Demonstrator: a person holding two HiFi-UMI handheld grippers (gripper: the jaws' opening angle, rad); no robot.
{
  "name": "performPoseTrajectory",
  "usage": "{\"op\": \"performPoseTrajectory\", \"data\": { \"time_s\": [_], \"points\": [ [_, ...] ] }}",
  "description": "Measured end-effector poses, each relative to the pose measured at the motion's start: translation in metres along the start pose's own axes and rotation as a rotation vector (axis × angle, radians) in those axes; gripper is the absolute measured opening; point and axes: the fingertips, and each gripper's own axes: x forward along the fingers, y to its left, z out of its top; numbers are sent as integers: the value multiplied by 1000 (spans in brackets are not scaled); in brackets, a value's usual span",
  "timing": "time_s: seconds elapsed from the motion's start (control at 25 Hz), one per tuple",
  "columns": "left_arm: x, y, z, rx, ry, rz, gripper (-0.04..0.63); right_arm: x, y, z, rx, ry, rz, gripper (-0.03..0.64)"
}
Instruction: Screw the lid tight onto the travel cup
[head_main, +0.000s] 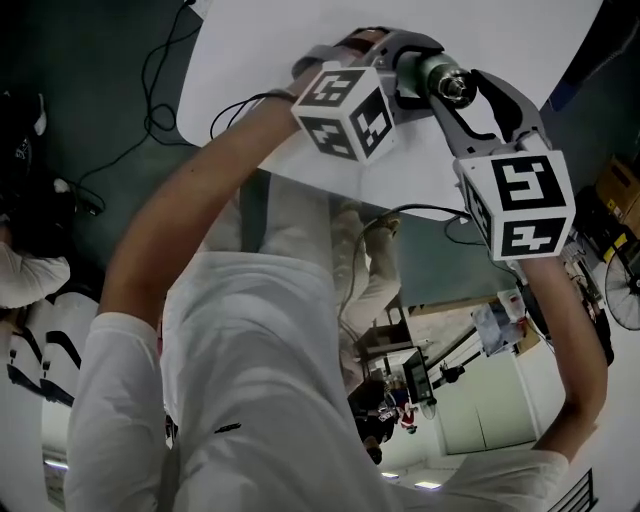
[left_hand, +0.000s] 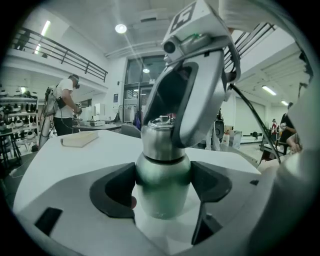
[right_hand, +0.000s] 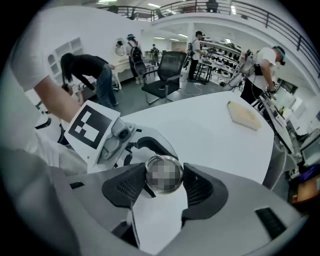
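Observation:
The travel cup has a green metallic body and a silver lid on top. My left gripper is shut on the body, a dark pad pressing each side, and holds it above the white table. In the right gripper view I look down on the round lid. My right gripper is shut on it, its ribbed pads touching the rim on both sides. In the head view both grippers meet at the cup, with the left gripper beside the right gripper.
A flat tan block lies on the far part of the round white table, also seen as a tan block at the left. A black office chair and several people stand beyond the table. Cables run over the floor.

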Motion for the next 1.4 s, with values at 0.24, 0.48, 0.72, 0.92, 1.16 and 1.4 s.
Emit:
{"op": "performPoseTrajectory", "data": {
  "time_s": [0.24, 0.48, 0.72, 0.92, 1.16, 1.4],
  "points": [
    [1, 0, 2, 2, -4, -8, 345, -11, 3, 8, -299, 24, 61, 263],
    [1, -1, 0, 0, 2, -5, 345, -14, 16, 6, -828, 110, 238, 264],
    [2, -1, 0, -2, -2, -3, 345, -4, 20, -7, -1024, 189, 381, 262],
    [1, 0, 2, -2, -10, -7, 345, 3, 19, -13, -1061, 212, 360, 236],
    [0, -1, 0, 2, -10, -9, 345, 3, 21, -10, -870, 153, 329, 234],
    [0, 0, 1, -5, -13, -6, 345, 5, 15, -4, -574, 128, 254, 233]
  ]
}}
